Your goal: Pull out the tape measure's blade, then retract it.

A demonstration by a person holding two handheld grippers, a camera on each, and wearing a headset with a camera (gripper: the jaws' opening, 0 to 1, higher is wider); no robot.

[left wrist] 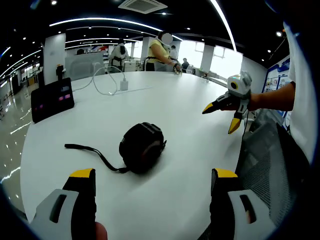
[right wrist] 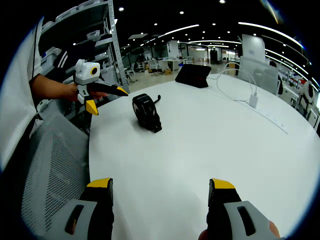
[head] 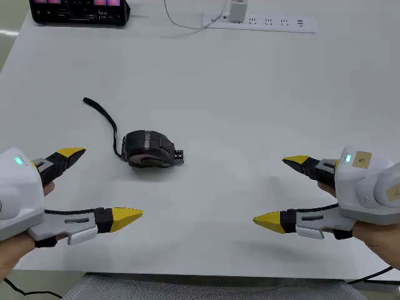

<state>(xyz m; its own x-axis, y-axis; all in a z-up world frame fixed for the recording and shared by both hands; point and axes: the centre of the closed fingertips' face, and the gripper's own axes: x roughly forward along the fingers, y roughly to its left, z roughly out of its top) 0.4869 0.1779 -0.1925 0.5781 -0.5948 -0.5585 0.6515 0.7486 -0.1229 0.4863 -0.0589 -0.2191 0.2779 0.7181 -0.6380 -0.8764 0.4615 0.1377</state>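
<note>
The tape measure point(head: 149, 150) rests on the white table point(head: 250, 94), left of centre and closer to the near edge than to the far edge. Its black strap point(head: 103, 117) trails toward the far left corner. The left gripper point(head: 106, 183) hovers at the near left corner, jaws spread, gripping nothing. The right gripper point(head: 273, 190) hovers at the near right corner, jaws likewise spread, well apart from the tape measure. A power strip point(head: 269, 23) lies along the far edge.

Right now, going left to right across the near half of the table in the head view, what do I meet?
left gripper, jaws open → black tape measure, blade not pulled out → right gripper, jaws open
</note>
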